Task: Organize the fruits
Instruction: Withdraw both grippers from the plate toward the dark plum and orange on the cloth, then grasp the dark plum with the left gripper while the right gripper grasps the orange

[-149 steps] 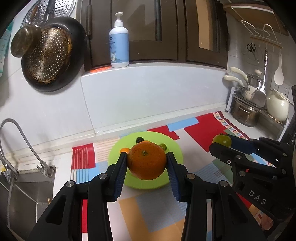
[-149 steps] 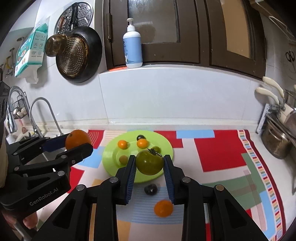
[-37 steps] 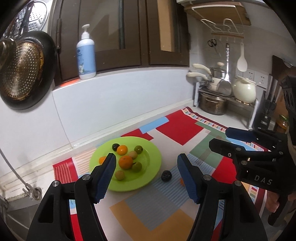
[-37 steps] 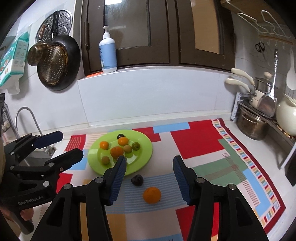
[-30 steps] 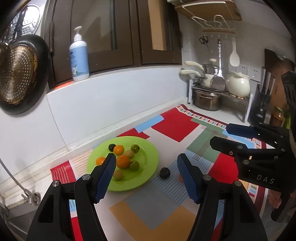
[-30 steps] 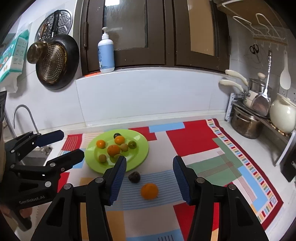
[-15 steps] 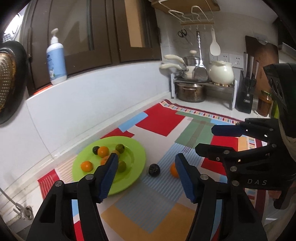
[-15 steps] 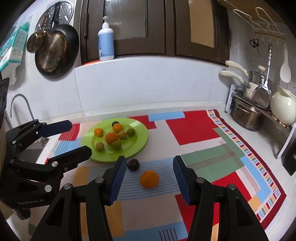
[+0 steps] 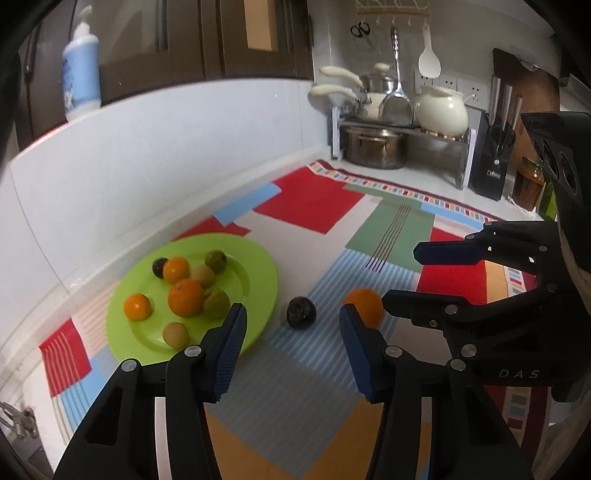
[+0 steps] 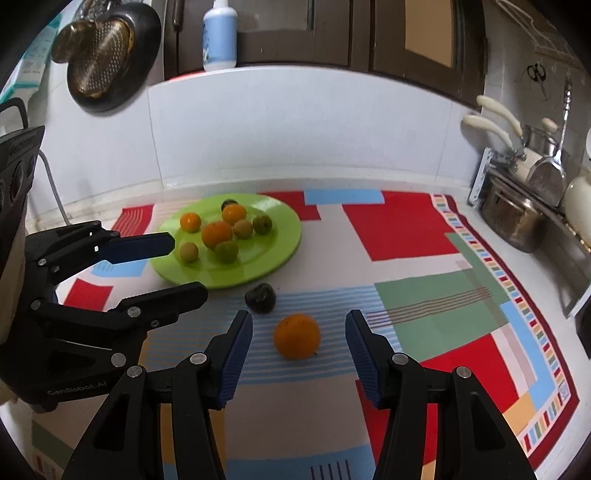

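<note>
A green plate (image 10: 273,251) on the patterned mat holds several small orange and green fruits; it also shows in the left wrist view (image 9: 255,273). A dark fruit (image 10: 260,297) and an orange (image 10: 296,336) lie on the mat in front of the plate. My right gripper (image 10: 298,332) is open and empty, its fingers either side of the orange and just short of it. My left gripper (image 9: 291,328) is open and empty, with the dark fruit (image 9: 301,312) just beyond its fingertips and the orange (image 9: 364,306) by its right finger. Each gripper shows in the other's view.
A colourful mat (image 10: 424,280) covers the white counter. A rack with pots (image 10: 517,218) and a kettle (image 9: 441,109) stands at the right, with a knife block (image 9: 493,155) beside it. A strainer pan (image 10: 101,61) and soap bottle (image 10: 219,35) are on the back wall.
Five seconds ago my left gripper held an orange and my right a green fruit; both are now on the plate. Since then both open grippers have lowered toward the loose fruits on the mat.
</note>
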{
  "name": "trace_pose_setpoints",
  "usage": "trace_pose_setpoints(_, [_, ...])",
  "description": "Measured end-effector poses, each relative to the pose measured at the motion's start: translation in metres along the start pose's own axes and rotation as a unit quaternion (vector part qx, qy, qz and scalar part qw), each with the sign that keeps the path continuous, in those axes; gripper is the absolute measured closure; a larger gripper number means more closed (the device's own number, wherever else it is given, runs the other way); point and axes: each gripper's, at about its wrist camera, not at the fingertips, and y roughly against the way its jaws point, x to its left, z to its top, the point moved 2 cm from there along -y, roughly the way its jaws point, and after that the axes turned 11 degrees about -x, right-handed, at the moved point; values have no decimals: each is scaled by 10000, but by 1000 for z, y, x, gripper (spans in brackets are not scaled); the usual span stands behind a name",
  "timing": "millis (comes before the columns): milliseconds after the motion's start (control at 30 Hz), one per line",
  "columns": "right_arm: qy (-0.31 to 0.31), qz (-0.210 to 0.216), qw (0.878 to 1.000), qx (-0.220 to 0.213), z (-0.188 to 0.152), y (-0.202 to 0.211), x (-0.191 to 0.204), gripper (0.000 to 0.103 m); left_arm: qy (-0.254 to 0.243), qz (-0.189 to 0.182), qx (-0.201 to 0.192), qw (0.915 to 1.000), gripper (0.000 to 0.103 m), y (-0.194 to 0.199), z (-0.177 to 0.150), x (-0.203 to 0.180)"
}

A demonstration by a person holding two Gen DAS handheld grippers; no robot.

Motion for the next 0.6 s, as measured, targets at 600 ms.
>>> trace_pose_setpoints(600, [-180,235,9977,606,-22,-43,-7,50,227,-447,679,9964,64,-54,-20,5])
